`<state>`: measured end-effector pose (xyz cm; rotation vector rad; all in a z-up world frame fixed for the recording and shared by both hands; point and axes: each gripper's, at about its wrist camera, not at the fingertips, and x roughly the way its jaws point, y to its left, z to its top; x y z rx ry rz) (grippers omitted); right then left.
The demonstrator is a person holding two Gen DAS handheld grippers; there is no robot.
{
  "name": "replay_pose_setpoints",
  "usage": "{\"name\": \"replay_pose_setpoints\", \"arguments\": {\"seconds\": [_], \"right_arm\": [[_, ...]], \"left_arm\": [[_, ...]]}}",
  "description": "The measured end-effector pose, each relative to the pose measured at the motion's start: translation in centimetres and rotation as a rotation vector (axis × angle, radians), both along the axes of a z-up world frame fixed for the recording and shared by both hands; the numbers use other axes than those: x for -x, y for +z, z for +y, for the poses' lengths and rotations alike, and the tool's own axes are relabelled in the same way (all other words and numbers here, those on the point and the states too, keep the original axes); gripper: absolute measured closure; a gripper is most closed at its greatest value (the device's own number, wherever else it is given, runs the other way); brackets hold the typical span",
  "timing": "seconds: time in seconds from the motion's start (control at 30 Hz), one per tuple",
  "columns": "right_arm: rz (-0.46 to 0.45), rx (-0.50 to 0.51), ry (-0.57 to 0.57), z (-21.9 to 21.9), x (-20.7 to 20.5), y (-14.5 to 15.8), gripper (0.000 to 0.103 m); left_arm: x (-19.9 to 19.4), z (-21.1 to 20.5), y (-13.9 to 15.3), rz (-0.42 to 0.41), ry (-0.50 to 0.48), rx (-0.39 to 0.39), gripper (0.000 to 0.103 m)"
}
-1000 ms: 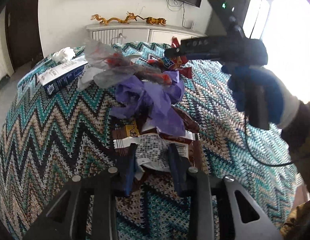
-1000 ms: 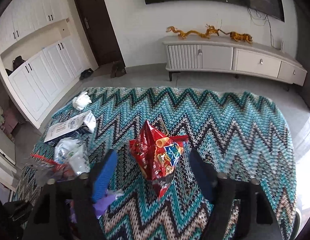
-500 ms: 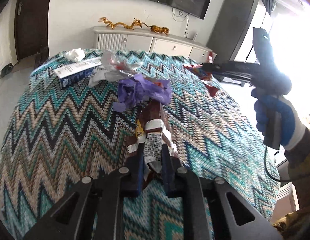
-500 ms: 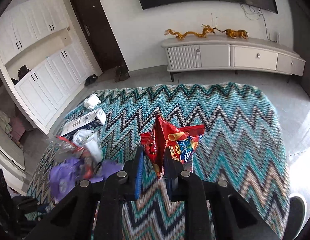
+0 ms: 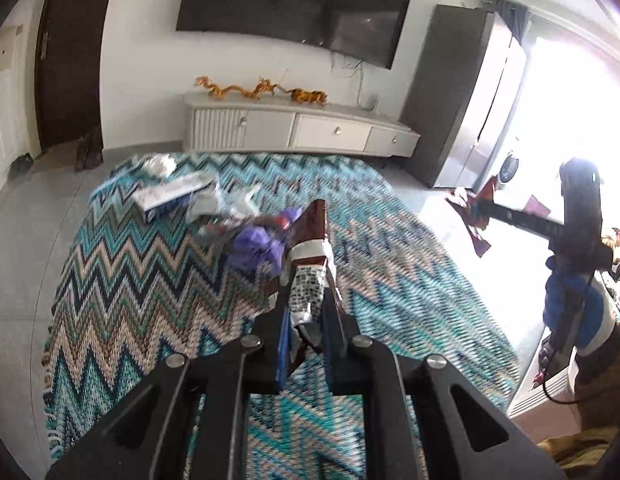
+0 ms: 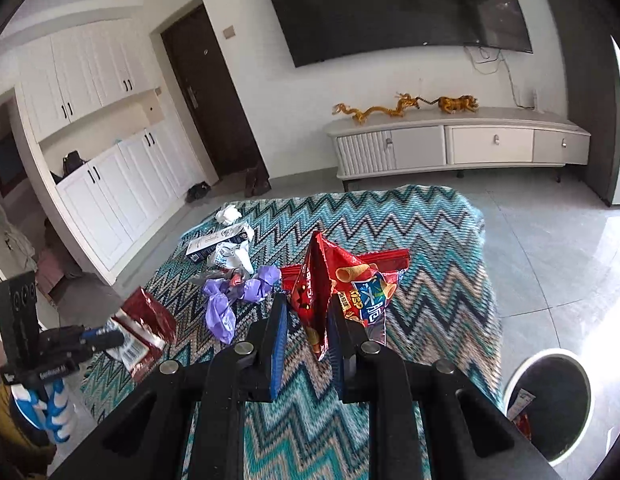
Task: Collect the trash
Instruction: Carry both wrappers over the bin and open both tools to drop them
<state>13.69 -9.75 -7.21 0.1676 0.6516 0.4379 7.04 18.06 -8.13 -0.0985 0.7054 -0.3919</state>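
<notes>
Step in hand: both wrappers are gripped and lifted off the zigzag blanket; by my judgement the next thing is to carry them to the trash bin.
Left hand-held gripper: jaws narrow, pinching the lower end of a brown snack wrapper, which stands up and away from the fingertips.
Right hand-held gripper: jaws narrow, clamped on a red chip bag along a folded edge; the bag fans out above and to the right of the fingertips.
Bin position: on the tiled floor, low and to the right in the right wrist view, beside the blanket's edge; some litter lies inside it.
How to do it well: keep both grips tight, since slick foil can slide out; bring each wrapper over the bin's opening before letting go; take the right one first, as the bin looks closer to that side.
Risk: the chip bag is held by a thin fold and could slip if swung.
Left behind: purple plastic bag, clear crumpled plastic, white carton and tissue wad, all on the blanket, well beyond both grippers.
</notes>
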Motion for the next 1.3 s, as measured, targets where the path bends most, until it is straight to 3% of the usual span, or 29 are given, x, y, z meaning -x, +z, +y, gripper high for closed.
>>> {"name": "replay_pose_setpoints", "arguments": {"seconds": [0.27,0.63,0.8,1.0,1.3], "right_arm": [[-0.024,-0.050,-0.157,-8.4,5.0,0.0,0.085],[0.016,-0.171,-0.393,-21.0,8.6,-4.7,0.085],[0.070,-0.234,-0.452,-25.0,7.9,-7.9,0.085],[0.163,-0.339,-0.511,-29.4,5.4,-12.8,0.085],[0.323,-0.423,-0.617,-34.2,1.5,-21.0,0.085]], "left_arm": [[-1.9,-5.7,3.1,-0.002,-0.116,0.026,0.091],[-8.0,-23.0,2.7,0.078,-0.348,-0.021,0.091],[-11.3,-31.7,0.3,0.128,-0.432,-0.060,0.091],[-15.2,-41.1,-5.3,0.221,-0.512,-0.136,0.091],[-19.8,-49.8,-14.2,0.377,-0.544,-0.237,0.091]]}}
